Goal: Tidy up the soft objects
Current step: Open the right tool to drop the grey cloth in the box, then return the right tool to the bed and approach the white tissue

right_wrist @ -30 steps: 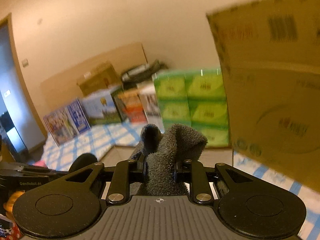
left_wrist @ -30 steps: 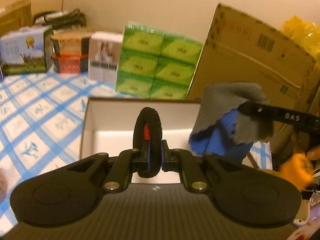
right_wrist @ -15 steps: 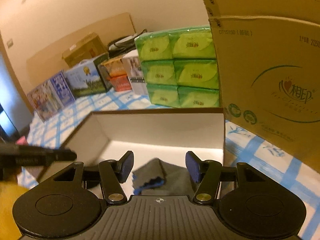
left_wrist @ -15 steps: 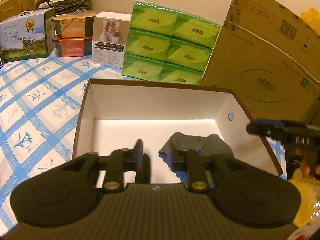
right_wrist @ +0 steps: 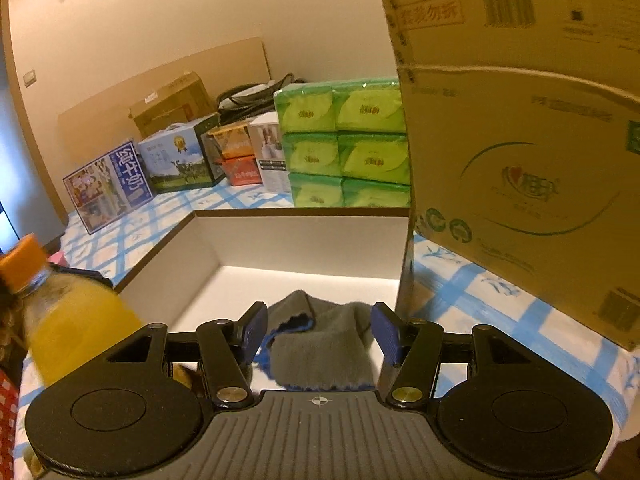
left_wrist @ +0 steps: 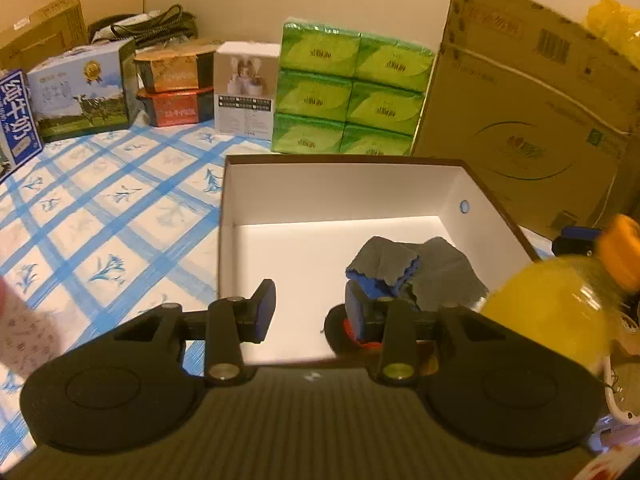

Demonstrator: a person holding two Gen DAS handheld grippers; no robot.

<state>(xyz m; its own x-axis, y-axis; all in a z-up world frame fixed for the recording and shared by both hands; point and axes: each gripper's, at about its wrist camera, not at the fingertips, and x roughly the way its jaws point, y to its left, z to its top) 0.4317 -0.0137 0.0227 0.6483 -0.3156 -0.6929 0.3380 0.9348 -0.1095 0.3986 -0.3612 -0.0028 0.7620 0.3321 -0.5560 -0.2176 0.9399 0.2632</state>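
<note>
Left wrist view: we are looking into an open white box point(left_wrist: 340, 184) sitting on the blue-checked cloth point(left_wrist: 100, 208). A crumpled grey cloth with blue edging point(left_wrist: 412, 268) is lying on the box floor toward the right wall. A black ring with a red patch point(left_wrist: 340, 330) is lying at the near edge of the box, partly hidden behind our right finger. Nothing else is showing inside.

Our left gripper point(left_wrist: 310, 310) is tilting down over the near rim, jaws opening, nothing between the pads; the ring is sitting just beyond the right pad, and we cannot tell whether they are touching.

From the right wrist camera, our right gripper point(right_wrist: 318, 334) is also angling down at the box, jaws standing apart. The grey cloth is lying below and between the fingers point(right_wrist: 254, 330), not being pinched.

A bottle of orange drink with an orange cap point(right_wrist: 68, 312) is showing blurred at the left edge of this view, and at the right edge of the other.

Behind the box we are seeing stacked green tissue packs point(left_wrist: 352, 92), a big cardboard carton point(right_wrist: 520, 140) at the right, and a row of small printed boxes point(left_wrist: 168, 84) along the wall.
</note>
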